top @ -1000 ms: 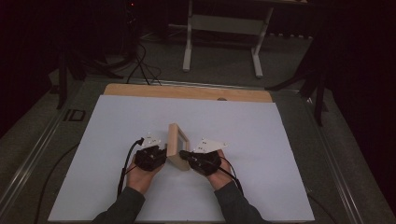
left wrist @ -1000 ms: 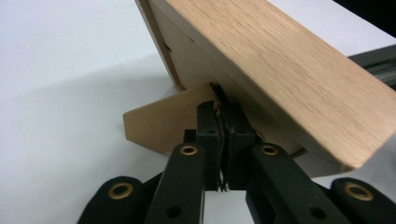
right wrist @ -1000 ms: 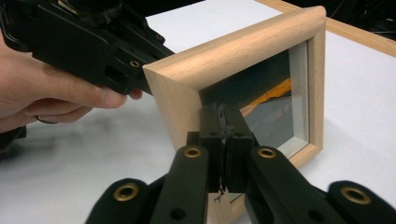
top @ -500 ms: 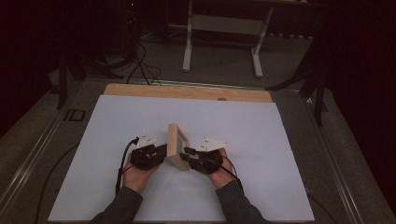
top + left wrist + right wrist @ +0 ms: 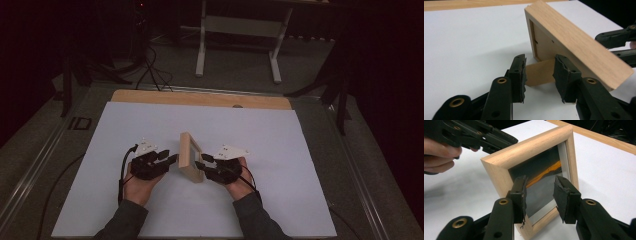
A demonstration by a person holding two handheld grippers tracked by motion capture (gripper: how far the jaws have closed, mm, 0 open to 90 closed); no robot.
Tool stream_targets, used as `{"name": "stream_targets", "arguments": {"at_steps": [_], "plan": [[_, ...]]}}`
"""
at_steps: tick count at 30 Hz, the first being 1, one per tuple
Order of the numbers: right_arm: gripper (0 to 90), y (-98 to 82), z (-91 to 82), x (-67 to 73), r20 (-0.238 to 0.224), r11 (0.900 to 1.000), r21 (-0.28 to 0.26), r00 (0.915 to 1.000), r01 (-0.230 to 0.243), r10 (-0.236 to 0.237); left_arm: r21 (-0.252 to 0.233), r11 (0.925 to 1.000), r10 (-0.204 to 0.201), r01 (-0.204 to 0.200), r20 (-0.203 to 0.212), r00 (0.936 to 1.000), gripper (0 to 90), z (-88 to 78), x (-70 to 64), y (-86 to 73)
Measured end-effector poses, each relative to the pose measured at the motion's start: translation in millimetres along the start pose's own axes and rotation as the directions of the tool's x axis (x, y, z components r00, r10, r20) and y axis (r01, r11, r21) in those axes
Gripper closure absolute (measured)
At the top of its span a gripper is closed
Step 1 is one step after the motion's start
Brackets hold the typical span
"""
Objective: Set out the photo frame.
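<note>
High view: a wooden picture frame [image 5: 190,156] stands upright on the white sheet [image 5: 125,125] at lower centre of the picture, between the two grippers.
Frame front: in the right gripper view, pale, faintly grained wood [image 5: 524,151] with mitred corners borders a dark glazed picture crossed by an orange streak [image 5: 545,173].
Frame back: in the left gripper view, a flat wooden prop leg [image 5: 541,72] juts from the recessed back panel [image 5: 545,43] onto the sheet; the frame's top edge [image 5: 579,42] is a smooth, square-cut plank.
Left gripper [image 5: 172,159]: at lower left of centre in the high view, just beside the frame's back. Its jaws have just been opening and stand about half apart. In the left gripper view the ragged black pads [image 5: 520,75] flank the prop leg without pressing it.
Right gripper [image 5: 199,164]: at lower right of centre in the high view, at the frame's front. Its jaws have just been opening too and stand about half apart. In the right gripper view the pads [image 5: 520,196] sit before the glass, clamped on nothing.
Table: white matte sheet over a board whose bare light wood strip [image 5: 200,98] shows along the far edge.
Hands: the left hand [image 5: 137,182] and the right hand [image 5: 239,186] rise from the bottom edge in dark sleeves.
</note>
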State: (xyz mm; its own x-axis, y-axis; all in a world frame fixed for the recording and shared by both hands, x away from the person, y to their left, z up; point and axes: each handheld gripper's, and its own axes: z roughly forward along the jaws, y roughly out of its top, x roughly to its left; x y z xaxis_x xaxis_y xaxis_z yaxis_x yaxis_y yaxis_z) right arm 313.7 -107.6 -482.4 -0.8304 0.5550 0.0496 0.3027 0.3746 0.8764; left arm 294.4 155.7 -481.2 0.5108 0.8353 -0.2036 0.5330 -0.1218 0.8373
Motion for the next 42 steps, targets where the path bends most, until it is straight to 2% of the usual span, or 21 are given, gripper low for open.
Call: {"name": "stream_targets", "arguments": {"at_steps": [6,14,25,29,36,42], "plan": [[61.5,0.5,-2.0,-2.1,0.005,1.000,-0.007,1.0000,-0.007,0.007,-0.034,0.9988,-0.034,0.035,0.017,0.9993,58.9,-9.0,0.4,4.8],[61.5,1.0,-4.6,-5.3,0.013,1.000,-0.012,0.9998,-0.011,0.011,-0.071,0.9970,-0.028,0.030,0.028,0.9992,53.9,-16.8,-4.6,10.1],[61.2,1.8,-8.4,-9.1,0.027,0.999,-0.024,0.9993,-0.024,0.024,-0.091,0.9953,-0.028,0.034,0.060,0.9978,46.6,-19.6,-13.5,14.1],[61.2,2.0,-8.9,-9.7,0.030,0.999,-0.026,0.9993,-0.022,0.023,-0.087,0.9957,-0.026,0.032,0.071,0.9972,43.0,-18.9,-17.0,14.9],[61.2,2.2,-9.8,-11.0,0.032,0.999,-0.028,0.9992,-0.024,0.025,-0.072,0.9974,0.007,-0.001,0.083,0.9965,37.7,-12.9,-26.8,13.9],[61.1,2.7,-11.1,-12.1,0.034,0.999,-0.031,0.9991,-0.026,0.027,-0.062,0.9981,0.012,-0.006,0.085,0.9963,34.5,-9.3,-30.0,13.4]]}}
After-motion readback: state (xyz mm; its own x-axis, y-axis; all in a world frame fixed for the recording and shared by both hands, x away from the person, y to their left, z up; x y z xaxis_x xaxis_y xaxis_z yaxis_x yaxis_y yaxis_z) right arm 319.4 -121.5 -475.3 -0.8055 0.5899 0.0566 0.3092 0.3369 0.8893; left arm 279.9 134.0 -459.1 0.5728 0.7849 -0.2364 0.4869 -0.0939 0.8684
